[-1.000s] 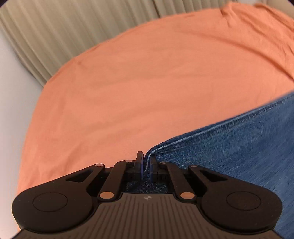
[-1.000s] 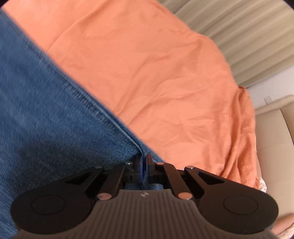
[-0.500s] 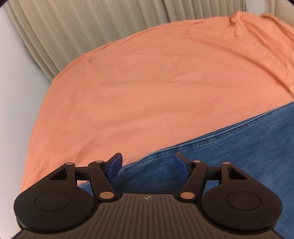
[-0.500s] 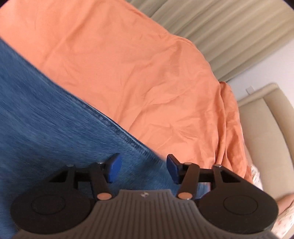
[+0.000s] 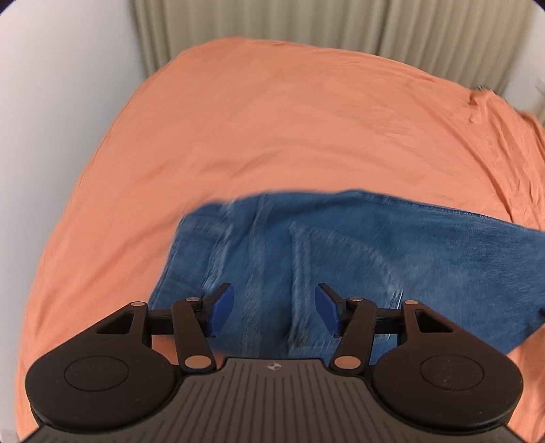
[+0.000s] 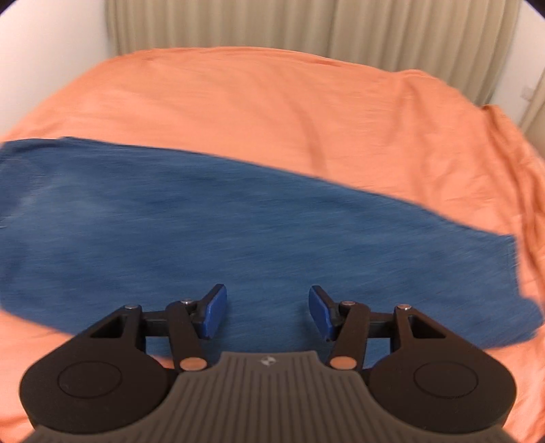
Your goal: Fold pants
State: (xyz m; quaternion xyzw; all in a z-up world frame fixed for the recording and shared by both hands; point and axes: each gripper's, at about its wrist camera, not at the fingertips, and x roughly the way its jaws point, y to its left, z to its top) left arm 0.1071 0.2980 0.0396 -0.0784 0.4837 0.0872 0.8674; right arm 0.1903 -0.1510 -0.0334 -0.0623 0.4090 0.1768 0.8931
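A bedroom in a home, by the look of it. Bed (image 5: 272, 136) under a wrinkled orange sheet (image 6: 272, 112), pushed against a white wall (image 5: 61, 68). Pleated beige curtains (image 6: 272, 24) hanging behind. Blue jeans (image 6: 204, 221) laid flat on top.

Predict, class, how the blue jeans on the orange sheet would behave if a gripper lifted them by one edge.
The jeans lie flat and limp on the sheet, so they would likely droop. Visible seams suggest thick denim, probably fairly heavy and not slippery.
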